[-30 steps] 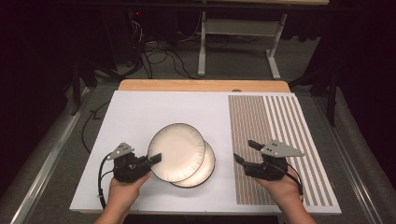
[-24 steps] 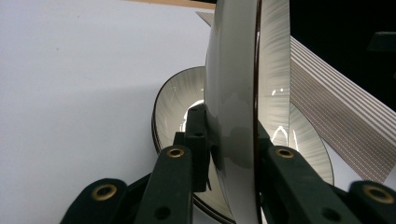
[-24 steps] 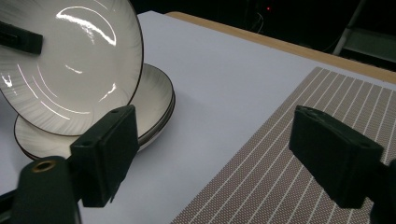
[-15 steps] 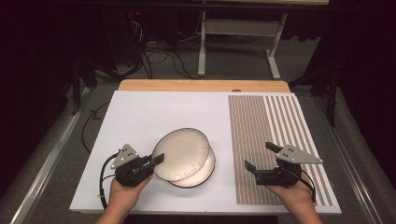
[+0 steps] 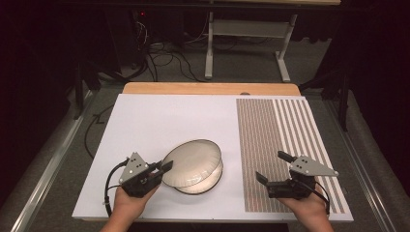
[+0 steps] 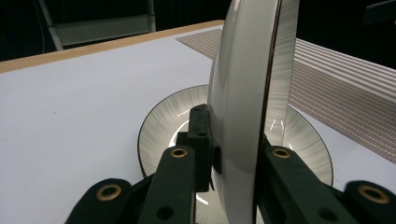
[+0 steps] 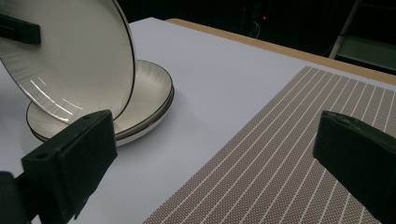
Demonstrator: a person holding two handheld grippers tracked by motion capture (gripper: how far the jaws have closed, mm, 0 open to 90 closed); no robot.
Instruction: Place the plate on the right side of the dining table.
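Cream ceramic plate (image 5: 192, 163) with a dark rim is clamped at its edge by the closed left gripper (image 5: 161, 170) and held tilted above the stacked matching plates (image 5: 209, 181) lying on the white table top (image 5: 169, 121). Farther right, the right gripper (image 5: 273, 167) is held wide apart, with nothing between its jaws, over the brown striped placemat (image 5: 270, 130).

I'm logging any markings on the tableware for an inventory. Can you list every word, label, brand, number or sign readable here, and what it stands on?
None: no readable text, label, brand or number anywhere in these views.
Lifted plate, clamped by the left gripper: plain, with a dark rim and fine radial lines, no writing.
Plates lying on the table: the same pattern, no writing.
Placemat: woven stripes, no print.
Right gripper: bare black jaws, no marking.
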